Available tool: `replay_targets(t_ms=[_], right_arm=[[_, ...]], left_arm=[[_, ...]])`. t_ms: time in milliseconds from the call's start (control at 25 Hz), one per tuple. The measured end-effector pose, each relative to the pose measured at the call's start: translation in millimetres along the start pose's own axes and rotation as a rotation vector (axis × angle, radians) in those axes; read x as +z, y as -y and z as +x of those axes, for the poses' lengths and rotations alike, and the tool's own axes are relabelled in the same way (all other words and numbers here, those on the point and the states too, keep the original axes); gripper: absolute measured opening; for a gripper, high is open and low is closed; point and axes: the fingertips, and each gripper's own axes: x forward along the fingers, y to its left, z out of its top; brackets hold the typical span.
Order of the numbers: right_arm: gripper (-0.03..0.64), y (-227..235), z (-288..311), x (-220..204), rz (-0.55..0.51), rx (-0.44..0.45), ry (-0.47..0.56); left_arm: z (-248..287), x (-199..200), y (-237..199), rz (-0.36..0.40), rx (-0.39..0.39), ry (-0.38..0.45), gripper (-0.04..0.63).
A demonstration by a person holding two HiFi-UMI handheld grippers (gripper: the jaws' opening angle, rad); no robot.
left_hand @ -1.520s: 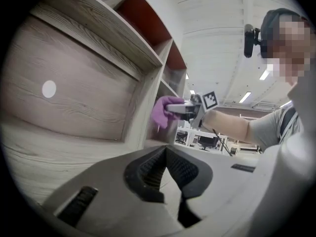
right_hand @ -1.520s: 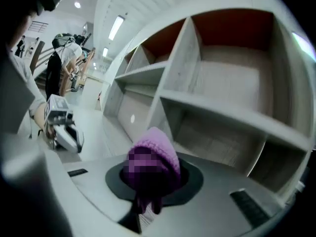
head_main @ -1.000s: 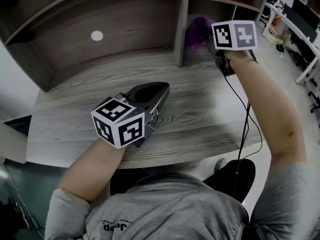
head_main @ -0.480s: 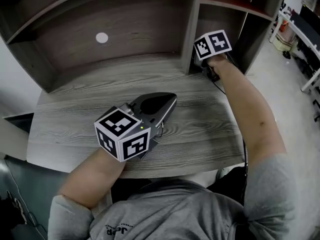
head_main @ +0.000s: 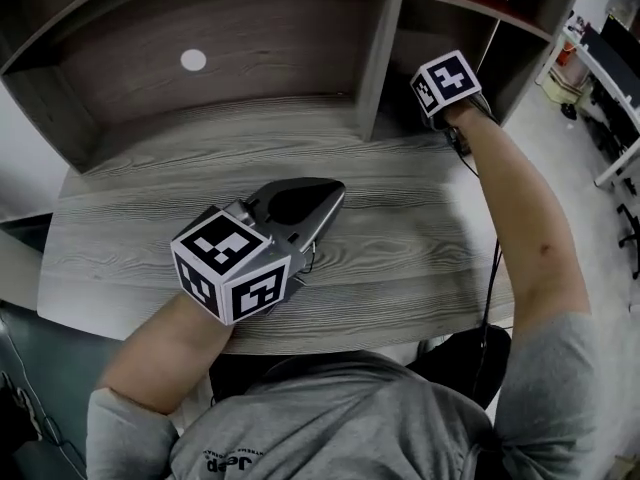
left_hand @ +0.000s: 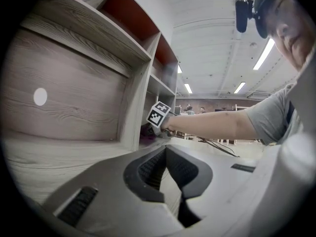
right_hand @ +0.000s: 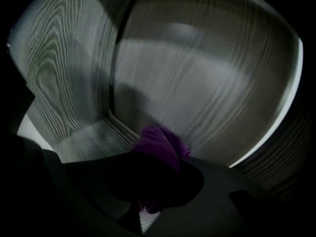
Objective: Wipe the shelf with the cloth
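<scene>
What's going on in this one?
A person with a gripper in each hand is cleaning a wooden shelf above a desk. The right gripper is shut on a purple cloth and reaches into the lower right compartment, with the cloth close to its back corner. The left gripper rests on the desk, jaws together with nothing between them.

1. I see a grey wood-grain desktop (head_main: 420, 228) filling most of the head view.
2. Pale grey floor (head_main: 560, 148) lies to its right, with a white-framed table (head_main: 612, 65) beyond.
3. Long strip lights (left_hand: 264, 53) glow on the white ceiling (left_hand: 207, 28).
</scene>
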Motion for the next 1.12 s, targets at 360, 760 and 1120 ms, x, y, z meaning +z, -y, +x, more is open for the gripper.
replay_targets(t_ms=[360,760,1120], right_arm=[[0.075,55,-4,-37,-0.381,-0.350,-0.389],[0.072,52,-17,-28,-0.458,-0.364,-0.350],[0.074,-103,-61,26,0.010,0.362,0.225]], left_arm=[[0,1,2,0.012,-0.002,0.001,0.011],[-3,6,-12,0.003,0.042,0.032,0.010],[-9,10,-36,-0.023,0.119,0.059,0.010]])
